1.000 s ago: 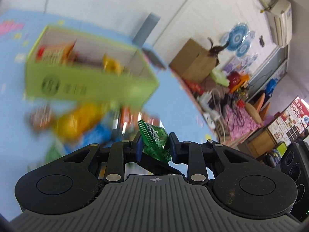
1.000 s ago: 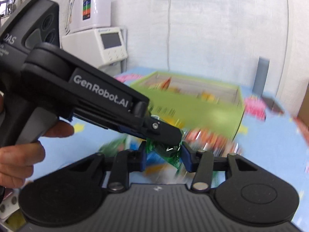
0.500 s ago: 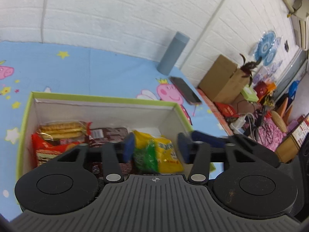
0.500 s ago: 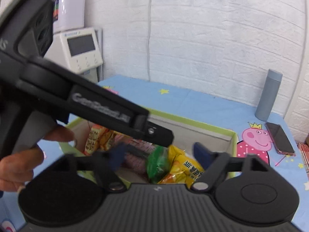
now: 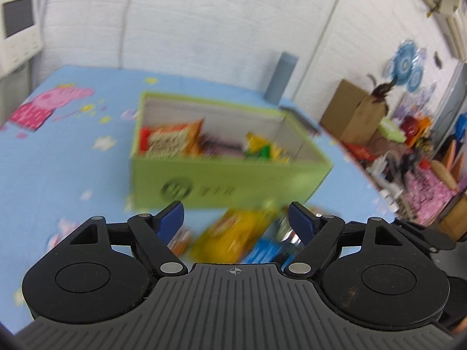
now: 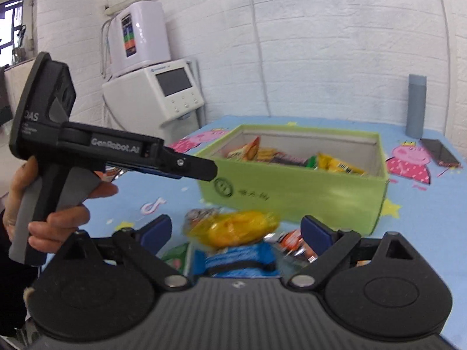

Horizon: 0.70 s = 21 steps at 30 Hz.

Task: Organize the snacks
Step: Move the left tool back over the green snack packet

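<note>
Snacks in crinkly yellow, blue and orange wrappers lie, apparently loose, between both grippers' spread, empty fingers, before the green cardboard box on a blue cartoon mat.

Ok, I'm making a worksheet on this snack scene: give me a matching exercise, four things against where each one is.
Things:
1. yellow crinkly snack packet
2. tall grey cylindrical bottle
3. dark flat smartphone
4. orange foil snack bag

Places:
A. inside the green cardboard box
B. upright by the white brick wall
C. on the mat in front of the box
D. flat on the mat beside the pig drawing

Pairs: 1-C, 2-B, 3-D, 4-A
</note>
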Each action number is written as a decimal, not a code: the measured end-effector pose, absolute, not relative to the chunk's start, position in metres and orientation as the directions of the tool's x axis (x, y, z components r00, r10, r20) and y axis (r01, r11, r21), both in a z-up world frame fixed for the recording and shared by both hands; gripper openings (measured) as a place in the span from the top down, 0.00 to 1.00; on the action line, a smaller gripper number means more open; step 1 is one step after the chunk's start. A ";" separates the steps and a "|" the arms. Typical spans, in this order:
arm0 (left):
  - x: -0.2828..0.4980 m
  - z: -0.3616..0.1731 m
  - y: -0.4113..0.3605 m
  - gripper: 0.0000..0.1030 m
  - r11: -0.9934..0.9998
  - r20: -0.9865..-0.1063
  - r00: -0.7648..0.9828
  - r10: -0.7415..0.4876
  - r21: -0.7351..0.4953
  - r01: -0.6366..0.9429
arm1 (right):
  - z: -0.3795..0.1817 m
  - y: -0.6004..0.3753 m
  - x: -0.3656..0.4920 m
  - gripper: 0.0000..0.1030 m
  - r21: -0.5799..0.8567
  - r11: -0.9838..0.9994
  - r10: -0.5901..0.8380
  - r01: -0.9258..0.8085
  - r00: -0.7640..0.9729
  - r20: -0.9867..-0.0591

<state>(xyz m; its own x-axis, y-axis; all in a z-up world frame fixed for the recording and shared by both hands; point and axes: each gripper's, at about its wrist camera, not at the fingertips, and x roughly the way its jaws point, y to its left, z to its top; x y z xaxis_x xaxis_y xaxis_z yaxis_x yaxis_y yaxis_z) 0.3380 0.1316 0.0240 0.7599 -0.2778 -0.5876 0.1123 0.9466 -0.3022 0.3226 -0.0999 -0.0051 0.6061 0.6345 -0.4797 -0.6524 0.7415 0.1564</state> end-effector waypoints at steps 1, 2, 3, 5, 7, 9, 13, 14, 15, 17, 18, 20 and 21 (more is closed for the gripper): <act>0.329 0.015 0.136 0.35 0.949 -0.606 0.748 -0.272 -0.298 0.105 | -0.011 -0.089 0.308 0.10 0.169 0.723 0.650 -0.670 0.577 -0.495; 0.322 0.006 0.141 0.36 0.950 -0.625 0.733 -0.268 -0.299 0.092 | -0.017 -0.081 0.300 0.10 0.178 0.708 0.663 -0.684 0.555 -0.503; 0.317 -0.003 0.146 0.40 0.948 -0.641 0.719 -0.268 -0.308 0.079 | -0.022 -0.071 0.294 0.10 0.186 0.688 0.677 -0.702 0.527 -0.515; 0.313 -0.015 0.155 0.46 0.936 -0.661 0.690 -0.293 -0.345 0.068 | -0.033 -0.049 0.286 0.10 0.184 0.651 0.692 -0.736 0.477 -0.542; 0.315 -0.024 0.164 0.51 0.918 -0.669 0.663 -0.336 -0.391 0.070 | -0.040 -0.028 0.284 0.10 0.181 0.629 0.693 -0.756 0.441 -0.570; 0.319 -0.031 0.169 0.54 0.912 -0.683 0.638 -0.356 -0.403 0.077 | -0.046 -0.015 0.280 0.10 0.185 0.623 0.690 -0.760 0.423 -0.588; 0.323 -0.036 0.171 0.54 0.905 -0.679 0.628 -0.380 -0.412 0.103 | -0.053 -0.007 0.281 0.10 0.242 0.625 0.700 -0.742 0.395 -0.595; 0.326 -0.038 0.171 0.55 0.902 -0.682 0.622 -0.385 -0.420 0.098 | -0.054 -0.005 0.285 0.10 0.245 0.628 0.697 -0.739 0.394 -0.599; 0.328 -0.040 0.170 0.58 0.901 -0.685 0.616 -0.390 -0.422 0.102 | -0.056 -0.001 0.288 0.10 0.247 0.630 0.695 -0.736 0.392 -0.603; 0.331 -0.043 0.169 0.64 0.901 -0.691 0.605 -0.395 -0.418 0.111 | -0.060 0.006 0.295 0.09 0.254 0.630 0.691 -0.734 0.382 -0.613; 0.330 -0.043 0.169 0.65 0.903 -0.691 0.605 -0.396 -0.414 0.117 | -0.061 0.010 0.297 0.09 0.257 0.625 0.692 -0.737 0.371 -0.619; 0.327 -0.043 0.172 0.67 0.895 -0.690 0.598 -0.408 -0.430 0.115 | -0.062 0.010 0.300 0.10 0.267 0.629 0.689 -0.730 0.364 -0.627; 0.324 -0.043 0.172 0.70 0.891 -0.688 0.592 -0.419 -0.437 0.123 | -0.062 0.010 0.300 0.10 0.262 0.632 0.685 -0.729 0.367 -0.629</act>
